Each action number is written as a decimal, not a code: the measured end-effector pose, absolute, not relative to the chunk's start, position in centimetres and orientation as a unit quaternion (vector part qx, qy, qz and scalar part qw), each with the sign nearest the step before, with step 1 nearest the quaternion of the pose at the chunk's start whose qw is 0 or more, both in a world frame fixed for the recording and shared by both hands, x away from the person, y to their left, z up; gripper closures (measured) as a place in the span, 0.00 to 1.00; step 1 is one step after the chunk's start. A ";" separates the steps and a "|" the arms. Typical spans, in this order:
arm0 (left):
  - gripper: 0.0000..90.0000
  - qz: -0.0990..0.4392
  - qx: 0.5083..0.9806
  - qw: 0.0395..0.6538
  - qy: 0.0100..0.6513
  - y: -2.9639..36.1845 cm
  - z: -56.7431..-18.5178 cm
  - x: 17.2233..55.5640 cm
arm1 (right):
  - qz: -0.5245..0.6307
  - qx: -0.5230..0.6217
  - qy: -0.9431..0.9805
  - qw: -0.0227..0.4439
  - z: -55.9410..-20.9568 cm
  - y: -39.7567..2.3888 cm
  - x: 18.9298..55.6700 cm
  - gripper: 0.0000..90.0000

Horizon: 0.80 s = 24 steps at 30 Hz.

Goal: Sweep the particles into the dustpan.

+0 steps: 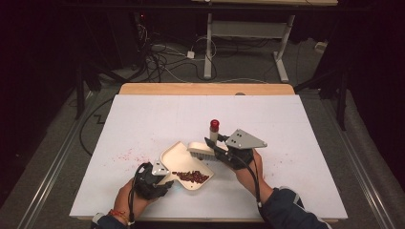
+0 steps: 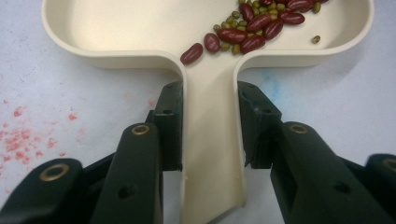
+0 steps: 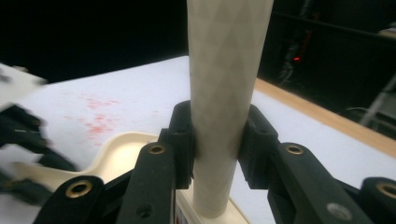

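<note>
My left jaws [image 2: 205, 135] clamped the dustpan [image 2: 210, 154] handle, right jaws [image 3: 217, 144] clamped the brush [image 1: 200, 150]; mid-sweep, beans [image 1: 192, 176] partly collected. Next: drag bristles toward the pan.

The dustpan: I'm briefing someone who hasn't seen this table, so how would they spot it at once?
On the white table, look near the front edge, between the two hands. The dustpan is the shallow cream tray lying there, its handle clamped in the left gripper. Unlike the brush beside it, it holds a heap of red and green beans.
</note>
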State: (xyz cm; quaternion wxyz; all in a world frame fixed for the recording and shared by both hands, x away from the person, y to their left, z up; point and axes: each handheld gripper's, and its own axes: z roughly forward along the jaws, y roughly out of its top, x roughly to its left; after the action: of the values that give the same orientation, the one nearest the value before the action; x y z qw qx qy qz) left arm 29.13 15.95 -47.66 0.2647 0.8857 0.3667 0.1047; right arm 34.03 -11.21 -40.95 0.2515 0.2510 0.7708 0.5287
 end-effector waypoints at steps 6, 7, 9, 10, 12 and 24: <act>0.70 0.108 0.887 0.263 0.363 15.8 -47.6 29.2 | 0.532 0.218 0.783 0.237 -40.7 -9.7 32.1 0.78; 0.70 0.107 0.887 0.263 0.363 15.8 -47.6 29.2 | 0.537 0.214 0.781 0.236 -40.6 -9.7 31.9 0.78; 0.70 0.107 0.888 0.263 0.362 15.8 -47.6 29.2 | 0.547 0.209 0.776 0.235 -40.0 -9.9 31.7 0.78; 0.70 0.107 0.888 0.263 0.361 15.8 -47.6 29.2 | 0.549 0.207 0.773 0.241 -39.8 -10.1 31.6 0.78; 0.70 0.107 0.888 0.264 0.361 15.8 -47.6 29.1 | 0.554 0.214 0.766 0.246 -39.0 -11.0 31.7 0.78; 0.70 0.112 0.889 0.260 0.360 15.7 -47.4 29.0 | 0.508 0.245 0.771 0.296 -39.8 -15.6 31.6 0.78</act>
State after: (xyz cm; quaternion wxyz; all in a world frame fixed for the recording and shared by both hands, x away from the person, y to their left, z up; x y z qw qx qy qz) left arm 28.99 15.70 -47.39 0.2602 0.8891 0.3598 0.1116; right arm 31.61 -15.61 -39.80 0.2961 0.2453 0.7705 0.5084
